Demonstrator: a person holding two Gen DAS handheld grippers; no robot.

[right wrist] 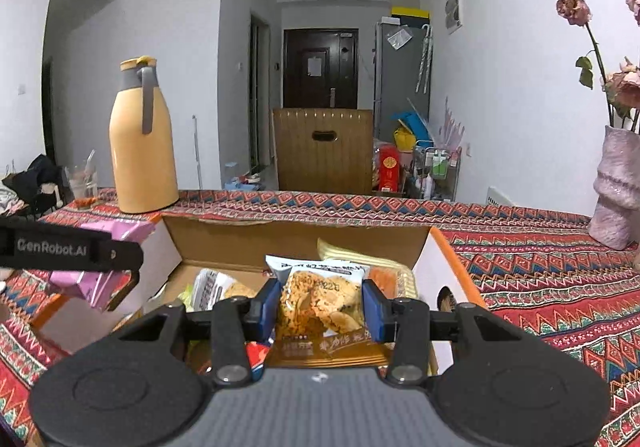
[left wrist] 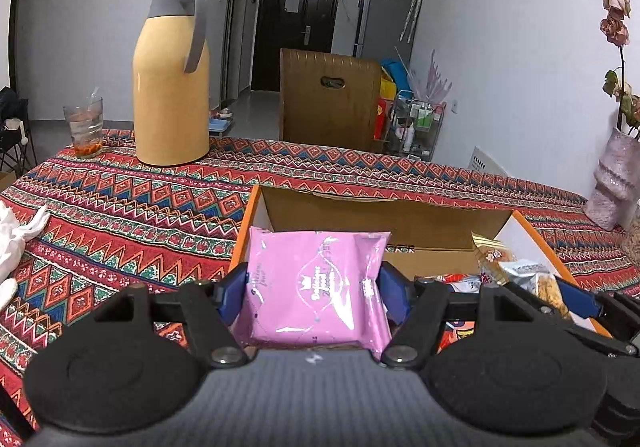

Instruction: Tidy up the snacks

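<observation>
Item: left gripper (left wrist: 314, 289). Blue pads clamp a pink snack packet (left wrist: 316, 287) by its two side edges; the packet stands upright between the jaws, above the near left corner of the cardboard box (left wrist: 384, 215).

Item: right gripper (right wrist: 320, 303). Pads closed on a clear packet of golden crackers (right wrist: 320, 301), held upright over the box interior, with loose snack packets (right wrist: 212, 287) lying beneath and beside it.

Item: cardboard box, open-topped, orange-edged flaps folded out, resting on a patterned tablecloth (left wrist: 120, 207). The right half already holds several snacks; the left half shows bare cardboard floor.

Surroundings: yellow thermos jug (left wrist: 172, 87) and drinking glass (left wrist: 85, 127) at the far left of the table, pink vase (right wrist: 616, 183) at the far right, all well apart from the box.

Step in hand, as judged: carrying both packets in for placement. Handling note: each packet should go fully past the box wall before release, the pink one onto the bare left floor, the crackers beside the existing pile. The two grippers sit near each other, so staggered release would likely avoid a knock. A light grip suits the crackers, which probably crush easily.
</observation>
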